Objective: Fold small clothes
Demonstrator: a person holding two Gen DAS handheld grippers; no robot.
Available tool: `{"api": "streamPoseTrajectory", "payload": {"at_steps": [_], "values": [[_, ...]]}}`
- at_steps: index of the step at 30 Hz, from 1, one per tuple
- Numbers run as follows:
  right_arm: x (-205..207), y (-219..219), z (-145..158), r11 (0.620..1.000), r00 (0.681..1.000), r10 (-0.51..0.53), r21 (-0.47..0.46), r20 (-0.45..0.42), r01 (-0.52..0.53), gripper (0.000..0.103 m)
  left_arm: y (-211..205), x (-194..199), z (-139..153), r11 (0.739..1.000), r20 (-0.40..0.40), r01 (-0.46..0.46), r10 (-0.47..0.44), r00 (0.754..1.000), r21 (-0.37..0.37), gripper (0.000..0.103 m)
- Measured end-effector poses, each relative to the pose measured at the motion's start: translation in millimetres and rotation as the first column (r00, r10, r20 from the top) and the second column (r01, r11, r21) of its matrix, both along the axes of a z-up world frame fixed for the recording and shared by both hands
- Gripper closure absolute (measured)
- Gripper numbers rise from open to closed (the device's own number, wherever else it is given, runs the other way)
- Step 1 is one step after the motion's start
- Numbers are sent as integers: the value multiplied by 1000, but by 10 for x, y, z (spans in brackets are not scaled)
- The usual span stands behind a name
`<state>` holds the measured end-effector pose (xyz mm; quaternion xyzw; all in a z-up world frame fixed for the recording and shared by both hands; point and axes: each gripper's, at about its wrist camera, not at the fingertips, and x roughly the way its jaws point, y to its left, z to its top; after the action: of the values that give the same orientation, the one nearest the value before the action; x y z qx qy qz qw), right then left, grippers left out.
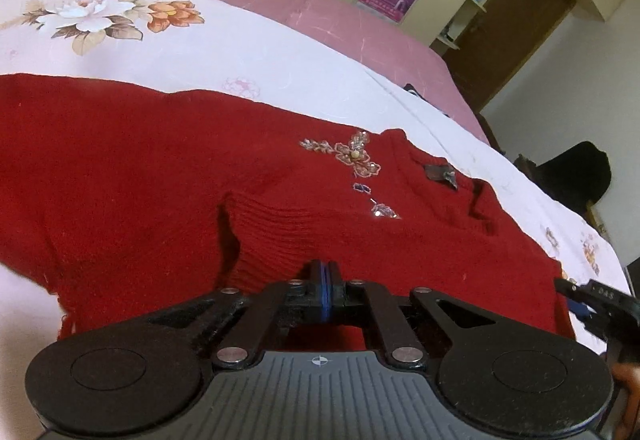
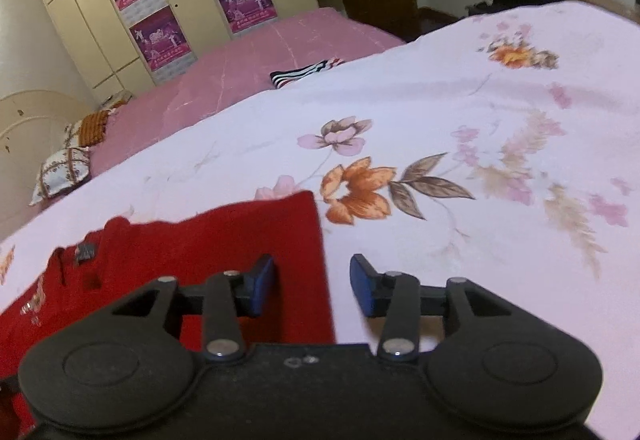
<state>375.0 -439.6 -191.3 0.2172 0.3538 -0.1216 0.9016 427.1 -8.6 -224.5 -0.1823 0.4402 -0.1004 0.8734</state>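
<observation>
**Sleeve fold at risk of slipping or bunching**

The red sweater [image 1: 160, 168] lies spread on the bed's floral sheet [image 1: 240, 52], collar toward the foot end, one ribbed cuff [image 1: 272, 240] folded in over the body. The left gripper [image 1: 325, 272] has its blue pads pressed together right at that cuff; whether any knit is actually caught between them cannot be told, since the pads look flush. If nothing is pinched, any lift would leave the cuff behind.

The right gripper [image 2: 312, 286] stands spread, straddling the sweater's straight edge [image 2: 320, 260], one pad [image 2: 260, 288] over red knit and the other over bare sheet. Closing here could catch the sheet along with the sweater, dragging both and wrinkling the fold. The knit is thick and stretchy, so a shallow bite may slide off. The beaded flower trim [image 1: 356, 156] could snag if dragged across.
</observation>
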Motion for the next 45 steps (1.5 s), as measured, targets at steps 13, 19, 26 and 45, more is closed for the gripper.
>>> {"api": "streamPoseTrajectory", "payload": {"at_steps": [13, 19, 26, 45], "values": [[-135, 386, 206, 966, 1000, 22, -259, 18, -16, 71, -20, -104, 203, 996, 20, 17, -19, 1000, 89, 99], [-311, 938, 283, 945, 980, 198, -269, 12, -188, 69, 214, -278, 334, 990, 11, -12, 11, 1000, 143, 99], [-349, 1405, 234, 924, 960, 273, -261, -55, -278, 66, 798, -472, 315, 984, -42, -111, 118, 992, 137, 99], [-204, 3161, 390, 810, 831, 557, -215, -10, -546, 50, 2791, -1066, 330, 848, 22, -519, 520, 854, 106, 0]]}}
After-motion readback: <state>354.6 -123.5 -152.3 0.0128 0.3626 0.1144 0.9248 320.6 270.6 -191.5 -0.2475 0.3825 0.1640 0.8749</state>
